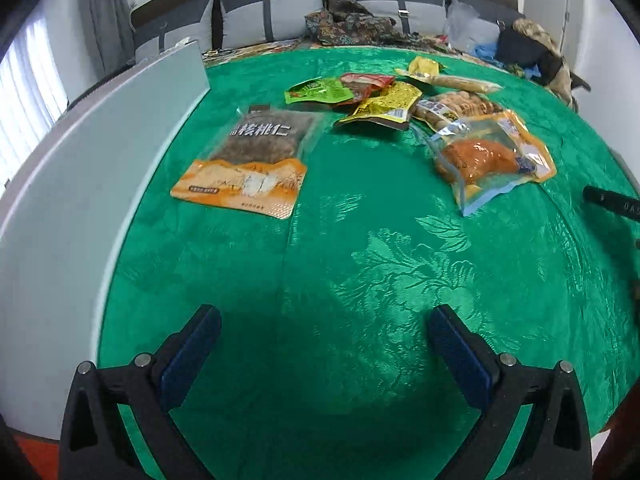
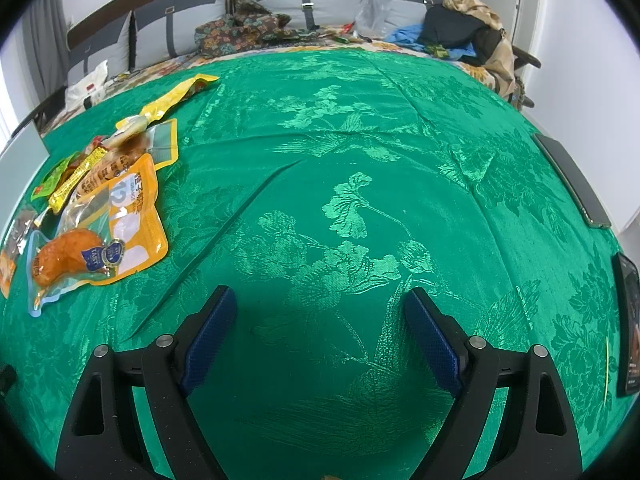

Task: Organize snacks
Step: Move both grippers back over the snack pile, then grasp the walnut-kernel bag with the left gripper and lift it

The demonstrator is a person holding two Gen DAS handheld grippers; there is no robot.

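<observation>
1. The left gripper [image 1: 324, 320] hangs above the green tablecloth [image 1: 360, 264], fingers spread wide with nothing between them, pointed toward the snack packets further up the cloth.
2. The right gripper [image 2: 320, 300] is likewise agape and empty over a bare stretch of the green tablecloth [image 2: 360, 160], level and aimed at the far edge.
3. Nearest the left gripper, ahead and to its left, lies the walnut bag [image 1: 248, 160], flat, apart from the other packets, with a clear window above an orange band.
4. To the right of the walnut bag lies the chicken leg pouch [image 1: 492, 156], clear-fronted with orange and blue edges; in the right wrist view the chicken leg pouch [image 2: 80, 252] sits at the far left, overlapping an orange packet [image 2: 136, 208].
5. Beyond the walnut bag a heap overlaps: a green packet [image 1: 316, 91], a red packet [image 1: 366, 82], a yellow packet [image 1: 384, 108], a sausage pack [image 1: 456, 106] and a long yellow packet [image 1: 444, 76]. Their printing is too small to read, and how many lie underneath cannot be told.
6. Left of the walnut bag stands a pale grey board [image 1: 80, 184], cut off by the frame.
7. In the right wrist view, two dark flat devices [image 2: 572, 180] lie at the right edge of the cloth, the nearer one cropped.
</observation>
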